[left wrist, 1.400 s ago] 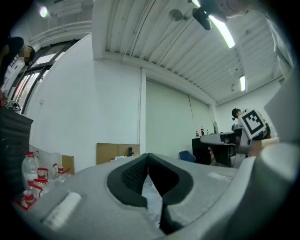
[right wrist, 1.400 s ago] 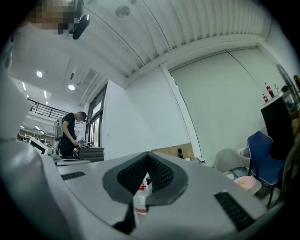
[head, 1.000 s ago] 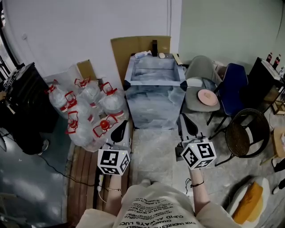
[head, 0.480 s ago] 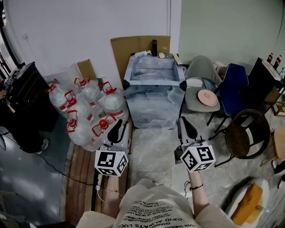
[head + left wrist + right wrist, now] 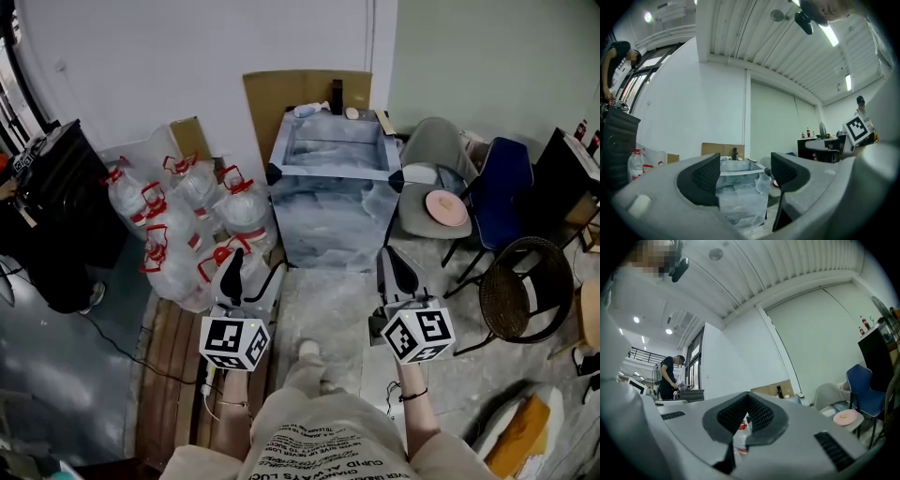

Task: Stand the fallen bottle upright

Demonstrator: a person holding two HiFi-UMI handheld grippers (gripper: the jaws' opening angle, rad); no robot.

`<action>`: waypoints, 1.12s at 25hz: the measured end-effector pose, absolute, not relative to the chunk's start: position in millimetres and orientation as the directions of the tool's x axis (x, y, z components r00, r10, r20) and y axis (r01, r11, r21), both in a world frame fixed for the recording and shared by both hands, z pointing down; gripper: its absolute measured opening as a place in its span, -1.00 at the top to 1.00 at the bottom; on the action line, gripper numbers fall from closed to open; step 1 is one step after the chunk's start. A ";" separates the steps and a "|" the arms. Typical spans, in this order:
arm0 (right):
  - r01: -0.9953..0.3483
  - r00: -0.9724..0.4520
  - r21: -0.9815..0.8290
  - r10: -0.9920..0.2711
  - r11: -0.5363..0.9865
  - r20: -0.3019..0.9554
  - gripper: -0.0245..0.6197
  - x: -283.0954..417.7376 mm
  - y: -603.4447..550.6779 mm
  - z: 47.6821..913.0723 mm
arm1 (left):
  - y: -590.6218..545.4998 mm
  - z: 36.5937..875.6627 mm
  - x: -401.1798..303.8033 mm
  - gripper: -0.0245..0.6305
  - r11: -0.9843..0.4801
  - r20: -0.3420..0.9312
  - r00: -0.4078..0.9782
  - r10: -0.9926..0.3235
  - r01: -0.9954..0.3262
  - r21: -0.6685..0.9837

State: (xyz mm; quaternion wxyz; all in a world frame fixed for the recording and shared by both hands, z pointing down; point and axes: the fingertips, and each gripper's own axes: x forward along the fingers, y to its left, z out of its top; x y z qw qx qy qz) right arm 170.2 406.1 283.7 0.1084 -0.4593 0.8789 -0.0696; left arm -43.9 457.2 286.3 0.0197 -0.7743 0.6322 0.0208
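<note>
A small clear bottle (image 5: 312, 110) lies on its side at the far edge of the plastic-wrapped table (image 5: 329, 172), next to an upright dark bottle (image 5: 337, 97). My left gripper (image 5: 251, 275) hangs in front of the table's near left corner, far short of the bottle. Its jaws are opening and nothing is between them. In the left gripper view the left gripper (image 5: 743, 176) frames the table (image 5: 740, 197), with the dark bottle (image 5: 735, 152) on top. My right gripper (image 5: 394, 269) is shut and empty near the table's right corner. In its own view the right gripper (image 5: 749, 416) has its pads touching.
Several big water jugs with red handles (image 5: 187, 225) stand left of the table. A black cabinet (image 5: 47, 206) is further left. A grey chair bearing a pink plate (image 5: 446, 207), a blue chair (image 5: 502, 183) and a black wire chair (image 5: 523, 292) crowd the right. Wooden planks (image 5: 178, 375) lie underfoot.
The left gripper's jaws have gone from shut to wide apart. The head view has shifted slightly toward the table, and a foot now shows below. The right gripper is unchanged.
</note>
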 end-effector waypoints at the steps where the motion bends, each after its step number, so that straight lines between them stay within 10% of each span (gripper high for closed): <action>1: -0.793 -0.554 -0.223 -0.823 0.568 -0.124 0.91 169.5 403.1 285.0 | 454.4 287.7 -45.3 -0.07 -0.196 -0.054 0.196 -0.979 -0.981 -0.004; 28: -0.834 -0.485 -0.273 -0.873 0.480 -0.054 0.91 107.5 162.8 311.1 | 212.9 317.1 -122.7 -0.09 -0.219 0.019 0.219 -0.975 -0.975 0.028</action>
